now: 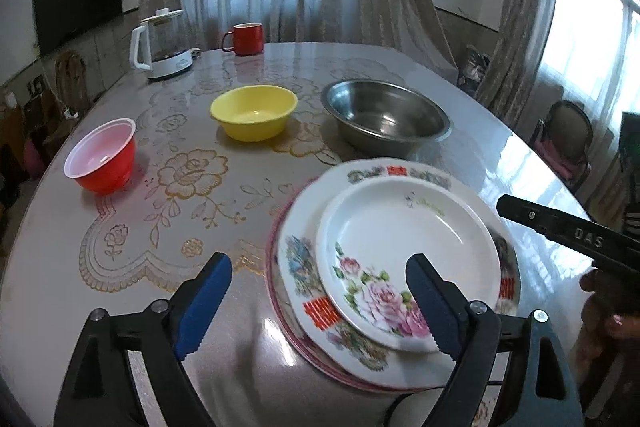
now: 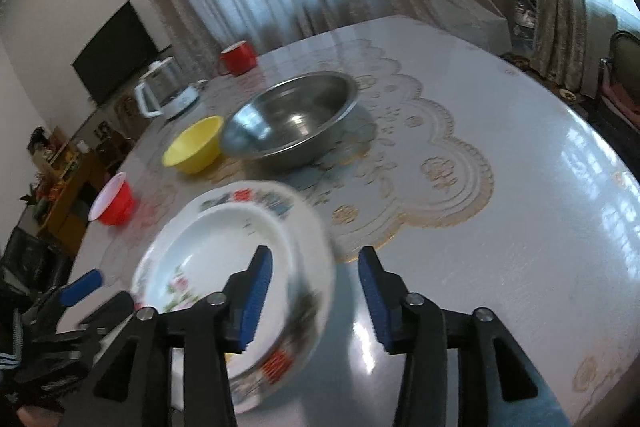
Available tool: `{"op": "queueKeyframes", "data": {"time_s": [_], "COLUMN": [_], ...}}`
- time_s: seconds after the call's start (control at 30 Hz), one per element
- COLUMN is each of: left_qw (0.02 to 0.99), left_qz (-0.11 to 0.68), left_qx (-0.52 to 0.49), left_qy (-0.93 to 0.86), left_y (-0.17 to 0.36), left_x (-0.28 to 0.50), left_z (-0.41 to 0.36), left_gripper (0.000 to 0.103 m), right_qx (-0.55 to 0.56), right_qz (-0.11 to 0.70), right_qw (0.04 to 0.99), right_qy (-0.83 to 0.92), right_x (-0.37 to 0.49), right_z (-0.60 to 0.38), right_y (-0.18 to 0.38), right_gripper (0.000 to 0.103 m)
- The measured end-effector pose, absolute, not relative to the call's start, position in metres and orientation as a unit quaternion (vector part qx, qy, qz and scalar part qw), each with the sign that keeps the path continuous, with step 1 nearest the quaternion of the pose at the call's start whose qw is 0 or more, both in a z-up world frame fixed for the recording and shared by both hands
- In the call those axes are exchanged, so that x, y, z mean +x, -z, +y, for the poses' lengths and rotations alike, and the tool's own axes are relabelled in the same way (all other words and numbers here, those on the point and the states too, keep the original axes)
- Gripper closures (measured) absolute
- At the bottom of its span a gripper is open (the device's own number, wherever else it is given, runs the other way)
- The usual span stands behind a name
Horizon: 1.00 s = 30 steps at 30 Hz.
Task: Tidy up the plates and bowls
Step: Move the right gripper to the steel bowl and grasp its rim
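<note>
The round surface (image 1: 520,163) is glossy under its clear cover, so anything set on it looks likely to slide at a nudge. Largest of the wares is the steel bowl (image 1: 386,117) toward the far side, which I judge stiff, light for its bulk and hard to hurt; its thin rolled rim is the obvious place to pinch. Nearer stands the stack of plates (image 1: 400,259), a wide patterned plate (image 1: 304,267) over a pink-edged one, with a smaller rose-printed plate (image 1: 404,251) sitting off-centre on top. These look glazed, rigid and slippery, and they would probably chip if dropped, so I would take the top one by its raised rim where it overhangs and lift it level. The yellow bowl (image 1: 254,113) sits just left of the steel one, and the red bowl (image 1: 102,157) stands well apart further left; both seem light plastic, slightly springy at the wall, best gripped across the lip. The left hand-held gripper (image 1: 320,301) hangs over the near edge of the stack with its jaws spread wide and nothing between them, one blue pad in front of the rose plate. The right hand-held gripper (image 2: 316,295) is likewise spread and empty, straddling the right edge of the stack.
</note>
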State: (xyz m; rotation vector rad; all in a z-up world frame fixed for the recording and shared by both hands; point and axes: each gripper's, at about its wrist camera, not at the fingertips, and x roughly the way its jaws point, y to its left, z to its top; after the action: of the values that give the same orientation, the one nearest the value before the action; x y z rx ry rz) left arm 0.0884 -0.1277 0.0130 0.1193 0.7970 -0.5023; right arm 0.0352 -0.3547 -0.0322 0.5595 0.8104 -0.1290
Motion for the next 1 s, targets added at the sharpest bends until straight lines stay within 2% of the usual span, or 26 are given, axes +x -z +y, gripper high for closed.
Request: {"op": "queueKeyframes", "data": {"time_s": [0.1, 0.47, 0.73, 0.8, 0.83, 0.87, 0.9, 1.0], "left_qw": [0.891, 0.894, 0.88, 0.882, 0.884, 0.886, 0.888, 0.889], "left_qz": [0.386, 0.396, 0.416, 0.412, 0.408, 0.404, 0.4, 0.391], "left_qx": [0.047, 0.019, -0.01, -0.003, 0.002, 0.007, 0.013, 0.029], "left_qy": [0.236, 0.21, 0.229, 0.228, 0.227, 0.227, 0.228, 0.237], "left_y": [-0.015, -0.015, -0.016, -0.02, -0.022, -0.024, -0.027, -0.032], "left_x": [0.097, 0.122, 0.142, 0.149, 0.152, 0.155, 0.158, 0.168], "left_z": [-0.123, -0.108, -0.105, -0.108, -0.11, -0.113, -0.116, -0.128], "left_gripper": [0.013, 0.013, 0.013, 0.013, 0.013, 0.013, 0.013, 0.013], "right_qx": [0.26, 0.288, 0.335, 0.33, 0.323, 0.317, 0.317, 0.324], "right_qz": [0.397, 0.367, 0.363, 0.373, 0.379, 0.385, 0.385, 0.363], "right_qw": [0.877, 0.881, 0.869, 0.867, 0.866, 0.866, 0.866, 0.873], "right_qy": [0.073, 0.079, 0.039, 0.039, 0.041, 0.039, 0.034, 0.022], "right_x": [0.05, 0.114, 0.17, 0.182, 0.187, 0.19, 0.192, 0.187], "right_z": [-0.368, -0.421, -0.439, -0.438, -0.437, -0.436, -0.435, -0.438], "right_y": [0.036, 0.03, 0.058, 0.067, 0.071, 0.075, 0.078, 0.081], "right_gripper": [0.049, 0.049, 0.049, 0.054, 0.066, 0.071, 0.074, 0.074]}}
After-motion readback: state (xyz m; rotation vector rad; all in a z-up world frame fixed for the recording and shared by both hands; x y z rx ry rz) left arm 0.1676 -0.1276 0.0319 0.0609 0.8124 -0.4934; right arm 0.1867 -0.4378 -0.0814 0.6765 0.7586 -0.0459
